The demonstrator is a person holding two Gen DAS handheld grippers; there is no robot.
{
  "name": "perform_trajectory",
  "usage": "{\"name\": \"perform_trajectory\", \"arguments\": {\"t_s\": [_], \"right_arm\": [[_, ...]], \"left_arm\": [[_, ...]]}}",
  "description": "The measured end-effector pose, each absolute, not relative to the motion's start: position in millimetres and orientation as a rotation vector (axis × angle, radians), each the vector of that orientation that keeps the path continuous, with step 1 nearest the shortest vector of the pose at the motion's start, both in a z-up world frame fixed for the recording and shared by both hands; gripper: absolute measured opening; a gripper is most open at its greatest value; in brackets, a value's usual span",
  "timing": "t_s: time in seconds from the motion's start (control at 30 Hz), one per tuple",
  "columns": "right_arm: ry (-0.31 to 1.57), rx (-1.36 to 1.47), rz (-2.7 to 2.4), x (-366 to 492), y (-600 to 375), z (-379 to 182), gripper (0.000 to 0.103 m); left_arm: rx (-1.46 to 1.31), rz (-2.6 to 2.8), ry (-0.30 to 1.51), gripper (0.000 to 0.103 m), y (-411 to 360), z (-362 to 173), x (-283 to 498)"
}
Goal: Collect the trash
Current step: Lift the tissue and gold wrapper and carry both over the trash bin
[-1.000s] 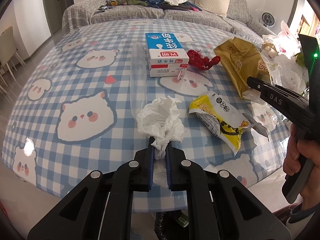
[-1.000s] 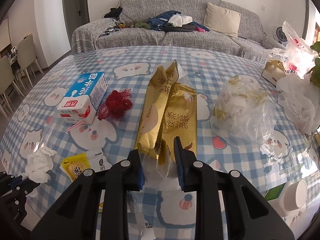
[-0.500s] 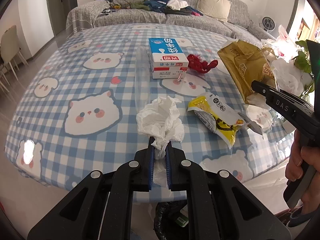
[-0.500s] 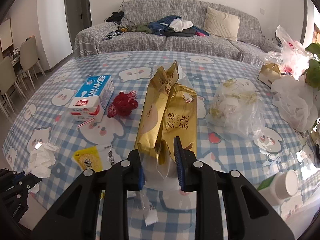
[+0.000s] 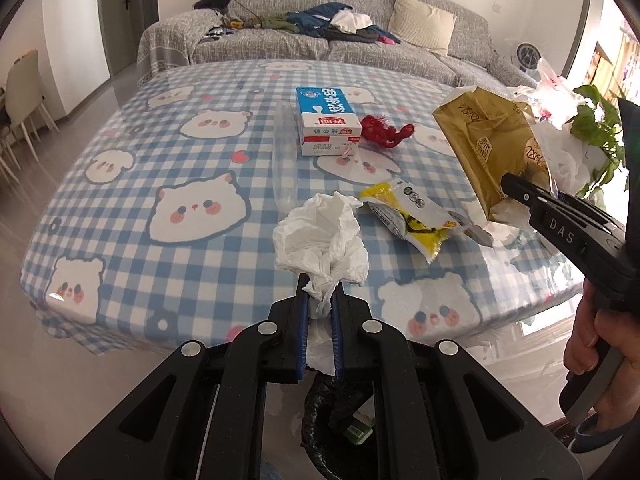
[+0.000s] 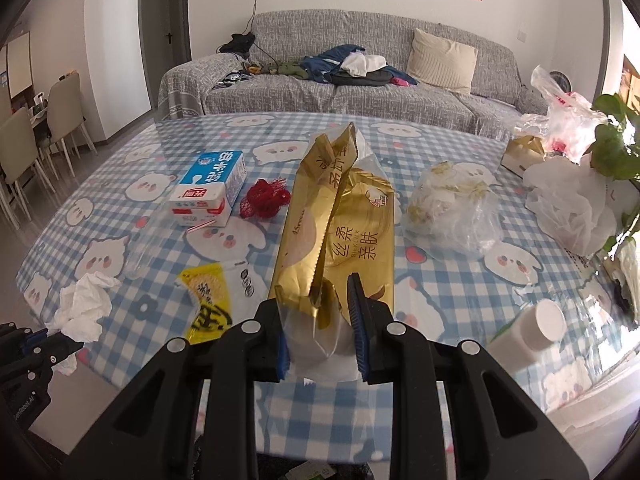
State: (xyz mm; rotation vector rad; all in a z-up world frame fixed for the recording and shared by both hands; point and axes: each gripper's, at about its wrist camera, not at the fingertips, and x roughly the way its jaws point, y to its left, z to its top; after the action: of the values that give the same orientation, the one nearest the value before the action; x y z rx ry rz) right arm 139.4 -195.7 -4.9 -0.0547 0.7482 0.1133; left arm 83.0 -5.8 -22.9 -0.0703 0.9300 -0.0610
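Left gripper (image 5: 319, 300) clamped on crumpled tissue (image 5: 320, 236), frame centre; right gripper (image 6: 318, 312) clamped on gold wrapper (image 6: 336, 220), centre.

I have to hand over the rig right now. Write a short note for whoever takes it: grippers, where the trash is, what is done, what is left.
Left gripper: shut on the crumpled white tissue, lifted off the table.
Right gripper: shut on the torn gold plastic wrapper, also lifted.
Black-lined trash bin: on the floor just below both grippers.
Done: both pieces picked up, neither dropped yet.
Left on the blue checked tablecloth: yellow snack packet, blue-and-white milk carton, red mesh net, clear plastic bag of scraps.
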Motion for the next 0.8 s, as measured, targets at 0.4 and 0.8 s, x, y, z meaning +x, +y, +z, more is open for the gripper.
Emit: {"name": "perform_trajectory", "arguments": {"t_s": [0.4,0.8], "right_arm": [[0.714,-0.051,0.110,89,-202,1,0.023],[0.705,-0.099,0.116,47,-195,-7,0.023]], "left_arm": [[-0.081,-0.070,0.899,0.009,-6,-23,49],[-0.069,-0.048,0.886,0.009,-6,-27,23]]}}
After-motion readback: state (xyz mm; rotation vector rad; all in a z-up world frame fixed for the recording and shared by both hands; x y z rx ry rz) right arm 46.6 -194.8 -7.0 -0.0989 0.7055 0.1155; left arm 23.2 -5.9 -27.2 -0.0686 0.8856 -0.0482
